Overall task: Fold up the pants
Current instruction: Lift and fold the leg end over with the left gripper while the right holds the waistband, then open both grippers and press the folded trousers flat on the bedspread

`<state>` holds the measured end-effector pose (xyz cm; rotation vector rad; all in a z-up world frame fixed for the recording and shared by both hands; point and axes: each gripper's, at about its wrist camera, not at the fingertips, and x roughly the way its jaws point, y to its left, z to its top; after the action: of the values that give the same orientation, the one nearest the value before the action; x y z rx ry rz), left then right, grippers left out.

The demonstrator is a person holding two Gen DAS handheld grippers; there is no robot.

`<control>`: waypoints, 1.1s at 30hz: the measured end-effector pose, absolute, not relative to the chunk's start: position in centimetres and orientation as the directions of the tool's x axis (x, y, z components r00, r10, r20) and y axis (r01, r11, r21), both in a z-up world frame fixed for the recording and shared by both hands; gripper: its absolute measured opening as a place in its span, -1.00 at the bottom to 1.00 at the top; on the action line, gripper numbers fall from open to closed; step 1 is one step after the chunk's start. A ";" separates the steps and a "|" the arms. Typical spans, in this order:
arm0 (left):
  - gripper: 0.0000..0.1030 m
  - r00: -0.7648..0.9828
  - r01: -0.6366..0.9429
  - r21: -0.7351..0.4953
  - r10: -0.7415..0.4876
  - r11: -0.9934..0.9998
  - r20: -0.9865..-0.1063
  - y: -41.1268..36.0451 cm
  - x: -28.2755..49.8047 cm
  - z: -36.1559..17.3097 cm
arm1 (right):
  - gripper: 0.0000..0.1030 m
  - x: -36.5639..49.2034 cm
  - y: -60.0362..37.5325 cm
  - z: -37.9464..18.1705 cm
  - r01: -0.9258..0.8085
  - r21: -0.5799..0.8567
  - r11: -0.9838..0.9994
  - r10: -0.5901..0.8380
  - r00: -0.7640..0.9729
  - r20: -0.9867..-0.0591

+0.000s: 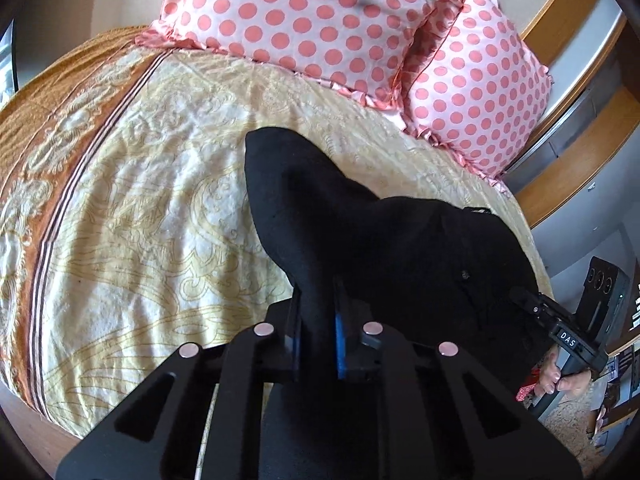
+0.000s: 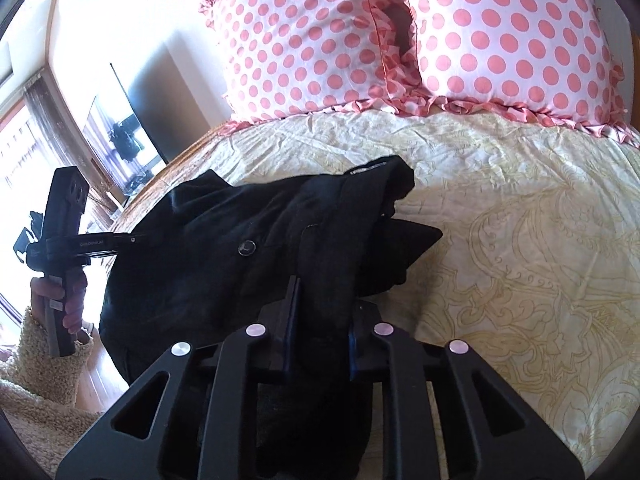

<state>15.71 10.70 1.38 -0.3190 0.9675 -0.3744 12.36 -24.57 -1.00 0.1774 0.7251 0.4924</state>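
Black pants [image 1: 384, 240] hang bunched between your two tools above the cream patterned bedspread [image 1: 152, 184]; your left gripper [image 1: 317, 320] pinches one fold of the cloth, your right gripper [image 2: 320, 312] clamps another, with polka-dot pillows [image 2: 400, 36] beyond.

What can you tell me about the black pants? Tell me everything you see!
The black pants look like dark woven cloth, bunched up and not flat. A round dark button shows near the waist, with a pale label at the top edge. The left gripper and right gripper each pinch a bunch of the cloth between their fingers. Part of the pants lies on the cream patterned bedspread, in front of the polka-dot pillows.
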 end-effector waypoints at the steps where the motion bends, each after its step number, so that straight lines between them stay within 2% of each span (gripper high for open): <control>1: -0.78 0.524 0.180 -0.428 -0.455 0.886 -0.720 10.6 15.9 2.2 | -0.63 12.5 -24.4 -0.5 -0.376 0.312 0.872 0.489 0.646 -0.586; 11: -0.79 0.585 0.260 -0.364 -0.446 0.894 -0.678 7.1 19.2 6.5 | -0.70 16.0 -24.1 2.8 -0.358 0.256 0.898 0.440 0.716 -0.542; 20: -0.78 0.663 0.233 -0.356 -0.416 0.905 -0.622 5.2 28.2 7.7 | -0.74 23.4 -25.9 5.3 -0.273 0.189 0.943 0.331 0.811 -0.482; 22: -0.77 0.647 0.203 -0.366 -0.405 0.908 -0.646 5.0 30.3 6.3 | -0.74 25.5 -26.4 4.4 -0.234 0.173 0.957 0.291 0.810 -0.509; 26: -0.72 0.576 0.095 -0.369 -0.353 0.925 -0.737 5.1 33.0 0.9 | -0.72 29.2 -27.4 -0.1 -0.130 0.192 0.973 0.225 0.732 -0.643; 28: -0.58 0.577 0.096 -0.365 -0.350 0.926 -0.738 5.3 32.9 -0.4 | -0.59 29.6 -27.2 -1.6 -0.099 0.155 0.983 0.178 0.714 -0.677; 29: -0.50 0.578 0.091 -0.355 -0.340 0.930 -0.742 5.4 32.8 -0.6 | -0.36 29.5 -27.1 -1.9 -0.084 0.127 0.988 0.149 0.715 -0.683; 30: -0.31 0.583 0.085 -0.341 -0.324 0.936 -0.745 5.6 32.6 -0.6 | -0.07 29.2 -26.9 -2.0 -0.068 0.094 0.993 0.114 0.719 -0.686; 31: 0.02 0.592 0.074 -0.318 -0.298 0.945 -0.748 5.9 32.4 -0.4 | 0.03 28.9 -26.8 -1.9 -0.050 0.049 0.998 0.070 0.728 -0.682; 32: 0.19 0.608 0.051 -0.282 -0.254 0.958 -0.752 6.2 32.1 0.1 | 0.12 28.4 -26.7 -1.7 -0.037 0.012 0.999 0.035 0.742 -0.669; 33: 0.42 0.636 0.027 -0.248 -0.208 0.968 -0.743 6.6 31.6 0.6 | 0.13 27.8 -26.8 -1.3 -0.020 -0.022 1.000 0.001 0.762 -0.648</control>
<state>31.61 6.60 0.64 -0.2224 0.8735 -0.1355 27.75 -26.80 -1.26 -0.0282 0.7050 0.0115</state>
